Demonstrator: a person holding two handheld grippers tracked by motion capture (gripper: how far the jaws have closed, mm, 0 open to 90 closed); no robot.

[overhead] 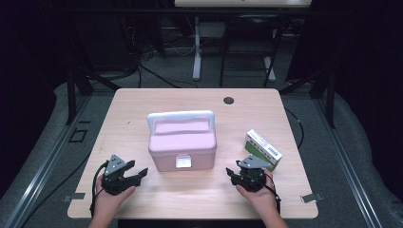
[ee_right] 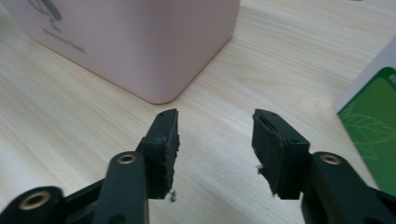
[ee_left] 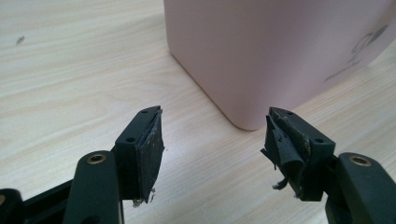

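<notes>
Pink storage box sits mid-bench with its lid closed and untouched, your left hand-held gripper and right hand-held gripper both spread empty near its front corners, so everything remains

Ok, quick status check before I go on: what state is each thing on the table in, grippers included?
Pink box: lid closed, front latch down, white handle folded back, upright mid-table.
Green-and-white carton: closed, lying tilted on the table by the right gripper, untouched.
Left gripper: open, nothing between its jaws, pointing at the box's near corner.
Right gripper: open, nothing between its jaws, resting on the table beside the box.
</notes>
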